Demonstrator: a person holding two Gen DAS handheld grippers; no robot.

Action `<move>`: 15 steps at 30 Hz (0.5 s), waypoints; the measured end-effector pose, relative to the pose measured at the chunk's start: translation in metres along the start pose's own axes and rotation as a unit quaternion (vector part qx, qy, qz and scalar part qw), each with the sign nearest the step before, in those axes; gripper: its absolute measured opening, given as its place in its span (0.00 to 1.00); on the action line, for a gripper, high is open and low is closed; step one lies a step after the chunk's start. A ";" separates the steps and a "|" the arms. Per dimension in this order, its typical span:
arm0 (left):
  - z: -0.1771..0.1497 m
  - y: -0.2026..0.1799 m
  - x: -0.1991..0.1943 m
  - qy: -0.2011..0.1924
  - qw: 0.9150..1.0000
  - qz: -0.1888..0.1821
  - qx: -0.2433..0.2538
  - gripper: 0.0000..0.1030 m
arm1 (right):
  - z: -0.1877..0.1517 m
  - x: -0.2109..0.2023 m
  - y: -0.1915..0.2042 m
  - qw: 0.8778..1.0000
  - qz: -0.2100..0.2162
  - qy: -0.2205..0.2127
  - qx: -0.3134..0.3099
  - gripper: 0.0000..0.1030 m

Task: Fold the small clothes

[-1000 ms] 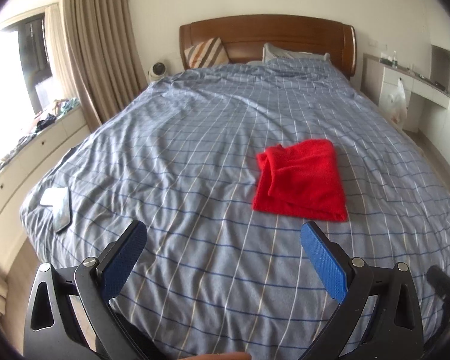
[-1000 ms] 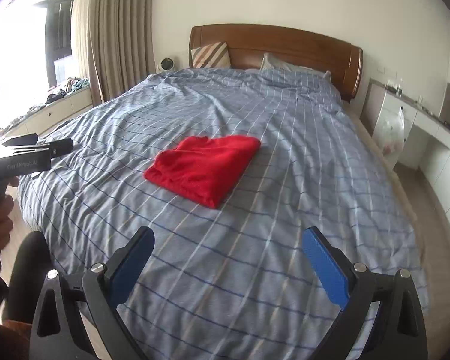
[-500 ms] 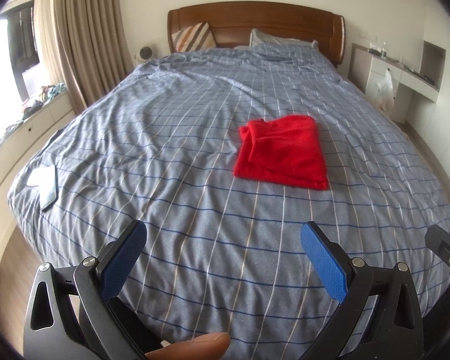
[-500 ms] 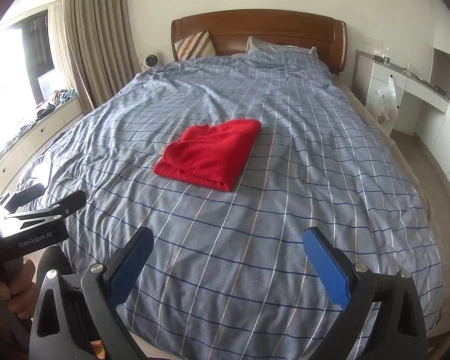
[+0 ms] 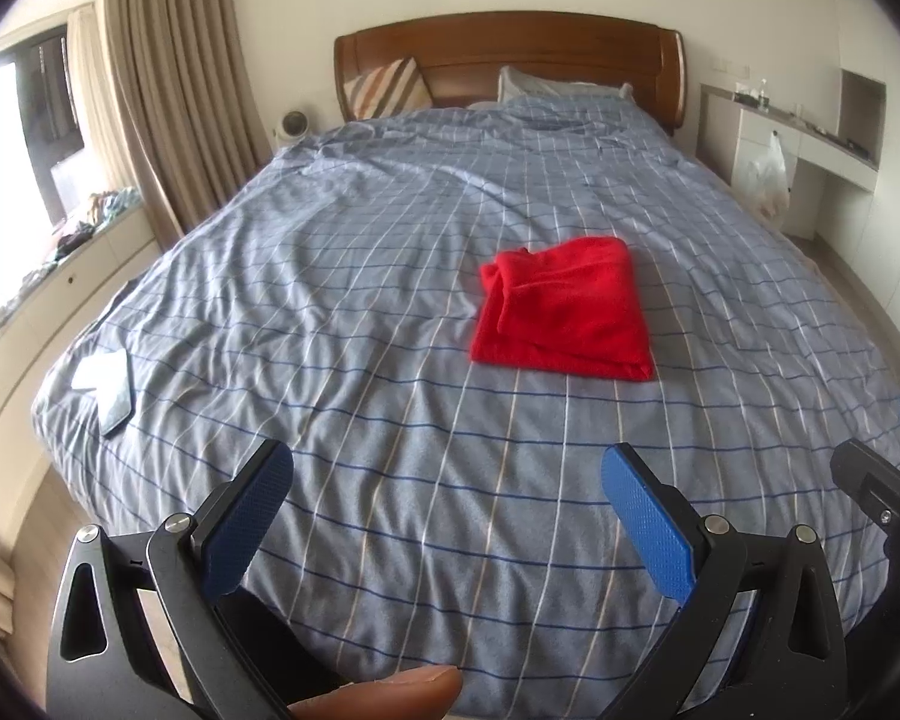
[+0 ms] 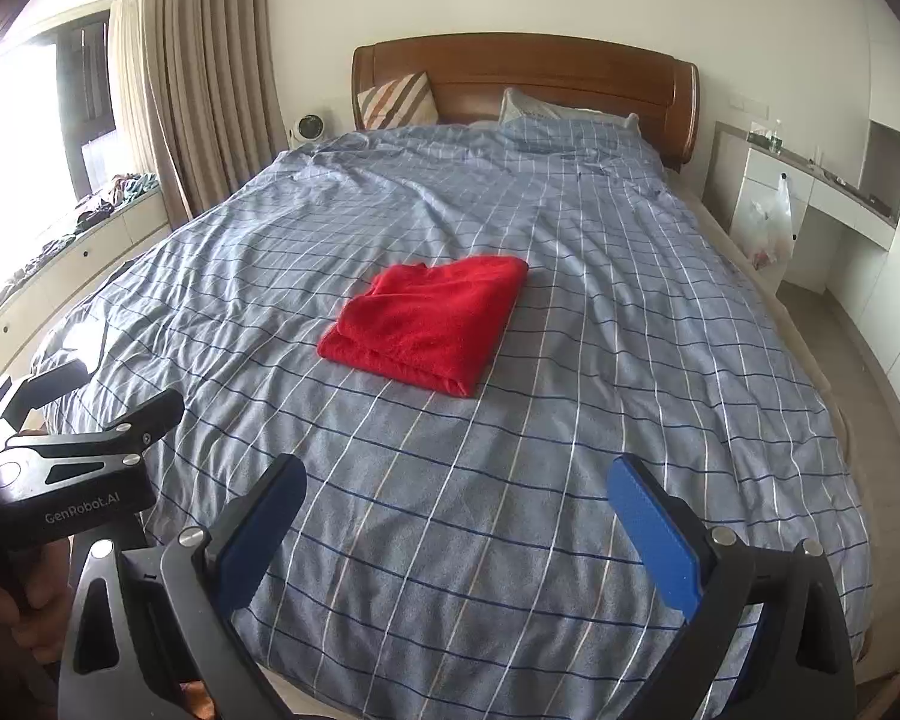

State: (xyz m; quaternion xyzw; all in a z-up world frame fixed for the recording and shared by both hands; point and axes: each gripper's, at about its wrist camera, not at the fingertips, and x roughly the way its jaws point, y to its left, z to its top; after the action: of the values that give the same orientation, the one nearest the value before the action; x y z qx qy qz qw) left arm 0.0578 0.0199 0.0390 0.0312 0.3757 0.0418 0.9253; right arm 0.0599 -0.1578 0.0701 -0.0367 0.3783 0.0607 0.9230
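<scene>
A red garment (image 5: 564, 309) lies folded into a rough rectangle near the middle of the blue checked bed cover (image 5: 360, 312); the right wrist view shows the red garment (image 6: 429, 324) too. My left gripper (image 5: 447, 504) hangs open over the foot of the bed, well short of the garment, with nothing between its blue pads. My right gripper (image 6: 456, 516) is open and empty too, likewise back from the cloth. The left gripper's body (image 6: 84, 456) shows at the left edge of the right wrist view.
A white paper and a phone (image 5: 111, 387) lie at the bed's left corner. Pillows (image 5: 390, 93) rest against the wooden headboard (image 5: 510, 54). Low cabinets with clothes (image 5: 42, 276) run along the left; a desk with a plastic bag (image 5: 768, 174) stands right.
Both grippers have drawn back toward the foot of the bed, so the red garment sits farther away. Their jaws stay open; the garment has not moved.
</scene>
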 end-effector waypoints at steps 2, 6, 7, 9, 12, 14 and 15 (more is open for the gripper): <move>0.000 0.000 0.001 0.004 1.000 -0.001 0.001 1.00 | -0.001 0.001 0.000 1.000 -0.003 0.003 0.000 0.97; 0.000 -0.003 0.002 0.008 1.000 -0.011 0.006 1.00 | 0.001 0.001 -0.001 1.000 -0.004 0.002 0.001 0.97; 0.000 -0.004 0.001 0.006 1.000 -0.013 0.008 1.00 | 0.002 0.000 0.000 1.000 -0.003 0.000 0.001 0.97; 0.001 -0.005 0.000 0.003 1.000 -0.009 0.012 1.00 | 0.005 -0.002 0.001 1.000 0.002 -0.004 0.001 0.97; 0.002 -0.005 0.001 0.007 1.000 -0.016 0.012 1.00 | 0.010 -0.004 0.004 1.000 0.003 -0.010 -0.004 0.97; 0.003 -0.004 0.001 0.002 1.000 -0.009 0.012 1.00 | 0.011 -0.004 0.006 1.000 0.004 -0.012 -0.005 0.97; 0.003 -0.005 0.000 0.000 1.000 -0.004 0.014 1.00 | 0.010 -0.004 0.006 1.000 0.004 -0.011 -0.004 0.97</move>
State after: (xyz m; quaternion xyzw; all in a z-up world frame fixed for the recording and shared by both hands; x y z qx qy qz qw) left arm 0.0601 0.0152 0.0402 0.0428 0.3761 0.0333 0.9250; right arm 0.0635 -0.1513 0.0797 -0.0386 0.3680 0.0666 0.9266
